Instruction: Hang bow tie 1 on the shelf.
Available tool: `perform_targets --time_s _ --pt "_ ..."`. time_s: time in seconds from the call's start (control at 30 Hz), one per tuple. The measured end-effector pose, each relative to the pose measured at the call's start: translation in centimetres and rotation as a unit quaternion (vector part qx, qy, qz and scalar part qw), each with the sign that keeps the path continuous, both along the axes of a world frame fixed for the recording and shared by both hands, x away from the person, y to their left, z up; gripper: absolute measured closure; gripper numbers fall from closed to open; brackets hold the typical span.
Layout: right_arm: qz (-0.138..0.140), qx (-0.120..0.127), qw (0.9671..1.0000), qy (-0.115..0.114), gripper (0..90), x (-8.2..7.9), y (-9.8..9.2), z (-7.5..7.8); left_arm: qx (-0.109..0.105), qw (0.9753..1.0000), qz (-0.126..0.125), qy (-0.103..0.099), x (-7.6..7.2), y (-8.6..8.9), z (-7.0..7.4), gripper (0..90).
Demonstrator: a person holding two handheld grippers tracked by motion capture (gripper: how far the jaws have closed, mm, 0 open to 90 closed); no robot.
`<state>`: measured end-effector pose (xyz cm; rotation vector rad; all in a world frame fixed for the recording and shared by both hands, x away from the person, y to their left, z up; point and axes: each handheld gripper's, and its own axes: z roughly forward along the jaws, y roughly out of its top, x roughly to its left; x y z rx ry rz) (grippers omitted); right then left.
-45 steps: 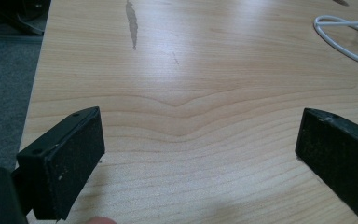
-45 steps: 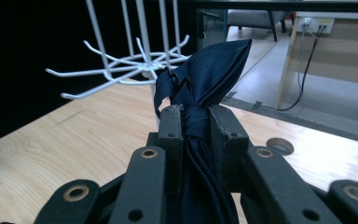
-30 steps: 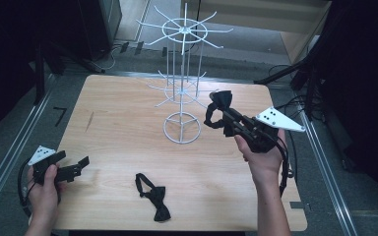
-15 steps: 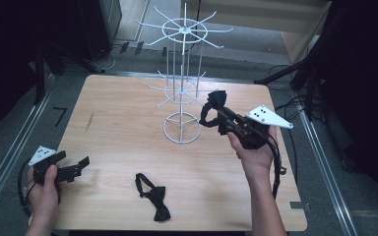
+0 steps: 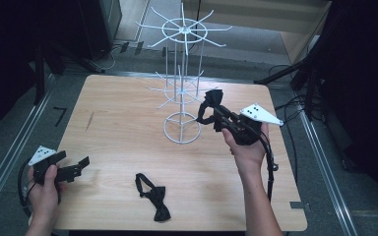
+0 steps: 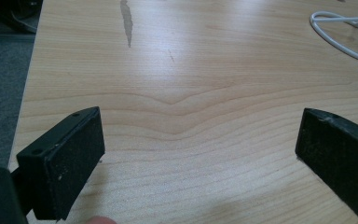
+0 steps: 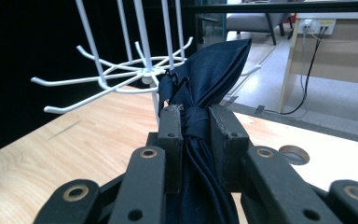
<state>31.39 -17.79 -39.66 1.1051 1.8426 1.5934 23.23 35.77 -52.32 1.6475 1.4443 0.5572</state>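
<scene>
Two bow ties noted, soft, light, limp. Right claw (image 7: 196,140) pinches one bow tie (image 7: 205,79) at its knot, the firmest hold; left claw (image 6: 200,158) spread, idle.

Wire rack (image 5: 181,98) stands on the tabletop (image 5: 118,123), centre, toward the far edge. Right claw (image 5: 215,112) held up just right of the rack, bow tie (image 5: 209,104) pinched between its jaws, near the lower tier's arms. Second bow tie (image 5: 152,195) lies near the front edge, centre. Left claw (image 5: 81,164) at front left corner, well apart.
</scene>
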Motion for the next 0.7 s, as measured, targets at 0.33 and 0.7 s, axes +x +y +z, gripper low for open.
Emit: perform_targets --time_s 0.33,0.7 --pt "0.006 0.029 0.9993 0.023 74.5 1.0 -0.1 -1.6 0.0 1.0 -0.001 -0.001 0.0 0.0 0.0 1.6" --pt "0.011 0.028 0.9993 0.021 67.8 1.0 0.0 -2.3 0.0 1.0 -0.001 0.0 0.0 0.0 0.0 1.6"
